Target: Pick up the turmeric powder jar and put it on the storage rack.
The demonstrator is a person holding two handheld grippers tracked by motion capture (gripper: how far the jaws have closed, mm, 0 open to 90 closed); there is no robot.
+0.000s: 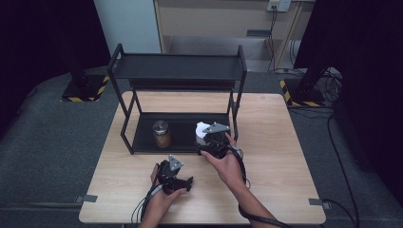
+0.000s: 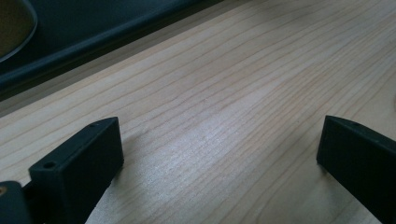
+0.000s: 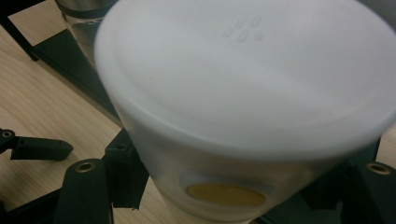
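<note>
I have the right hand-held gripper (image 1: 209, 139) clenched on a white lidded container (image 3: 243, 107), its jaws pressing the container's sides low down, as the right gripper view shows; there the pale lid faces the camera, with a yellow patch low on the wall. In the high view the container (image 1: 203, 130) sits at the front edge of the black rack's (image 1: 176, 66) lower shelf, at about 3 o'clock from the glass jar (image 1: 162, 134) with brown contents and a metal lid that stands on that shelf. I cannot tell whether the container rests on the shelf or hangs just above it. I judge the step in hand to be carrying this container at the shelf, either setting it in beside the jar or drawing it out toward the table (image 1: 275, 142). The left hand-held gripper (image 1: 177, 176) lies released on the table toward 7 o'clock of the rack, jaws wide apart over bare wood. The next move calls for keeping the container upright, clearing the rack's front right post (image 1: 234, 118), and keeping well apart from the jar.
</note>
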